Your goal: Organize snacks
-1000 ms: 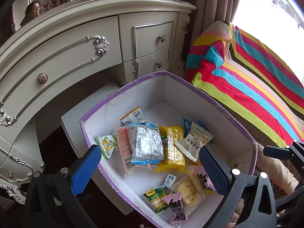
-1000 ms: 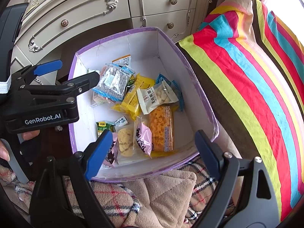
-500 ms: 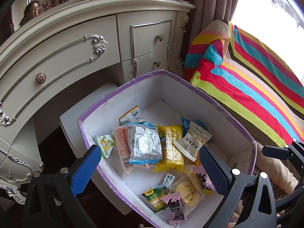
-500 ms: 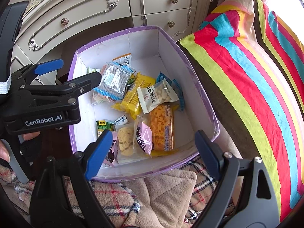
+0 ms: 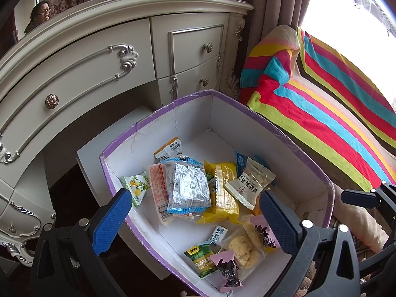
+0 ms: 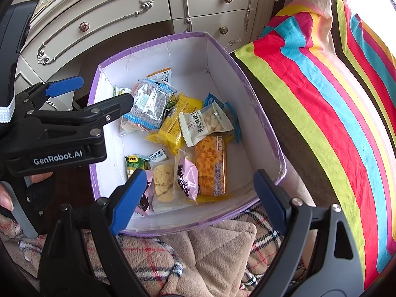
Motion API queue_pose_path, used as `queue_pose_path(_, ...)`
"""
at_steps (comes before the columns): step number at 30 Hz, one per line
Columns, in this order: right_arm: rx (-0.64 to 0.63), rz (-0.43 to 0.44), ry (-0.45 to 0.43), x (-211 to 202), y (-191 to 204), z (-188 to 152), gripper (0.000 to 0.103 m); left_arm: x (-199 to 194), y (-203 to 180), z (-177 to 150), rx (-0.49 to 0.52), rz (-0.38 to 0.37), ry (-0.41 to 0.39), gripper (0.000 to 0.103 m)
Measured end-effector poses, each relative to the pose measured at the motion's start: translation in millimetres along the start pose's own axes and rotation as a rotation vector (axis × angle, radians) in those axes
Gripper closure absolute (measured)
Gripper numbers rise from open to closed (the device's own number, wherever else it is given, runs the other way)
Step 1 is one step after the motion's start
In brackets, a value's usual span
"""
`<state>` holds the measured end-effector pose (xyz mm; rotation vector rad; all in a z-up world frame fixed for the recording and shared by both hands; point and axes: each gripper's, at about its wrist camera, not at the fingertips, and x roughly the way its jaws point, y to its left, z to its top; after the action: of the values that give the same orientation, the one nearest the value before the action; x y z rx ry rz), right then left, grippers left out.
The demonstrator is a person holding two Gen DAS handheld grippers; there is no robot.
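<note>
A white box with a purple rim (image 5: 153,118) (image 6: 153,43) holds several snack packets lying loose. Among them are a silver-blue packet (image 5: 186,188) (image 6: 148,101), a yellow packet (image 5: 222,193), a white nut packet (image 6: 205,123), an orange cracker packet (image 6: 210,165), a cookie pack (image 6: 162,179) and pink chocolate packets (image 6: 186,178). My left gripper (image 5: 195,220) (image 6: 106,90) hangs open over the box's left side, holding nothing. My right gripper (image 6: 199,195) stands open above the box's near edge, also holding nothing.
A cream dresser with drawers (image 5: 99,61) stands behind the box. A striped blanket (image 5: 321,104) lies along its right side. A beige plaid blanket (image 6: 198,255) lies under its near edge. A white board (image 5: 111,136) sits to the box's left. A hand (image 6: 5,198) holds the left gripper.
Both grippers stay open and hold nothing. The views drift only slightly, and the box slides a touch to the left in the left wrist view. The snacks have not moved.
</note>
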<state>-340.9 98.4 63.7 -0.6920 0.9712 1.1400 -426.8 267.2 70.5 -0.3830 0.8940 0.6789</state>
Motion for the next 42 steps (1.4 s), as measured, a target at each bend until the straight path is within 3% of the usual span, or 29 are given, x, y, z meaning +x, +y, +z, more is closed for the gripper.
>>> queue_pose_path(42, -0.029, 0.038, 0.037, 6.9, 1.5, -9.2, 0.014, 9.5, 3.8, 2.1, 0.013, -0.022, 0.025, 0.000)
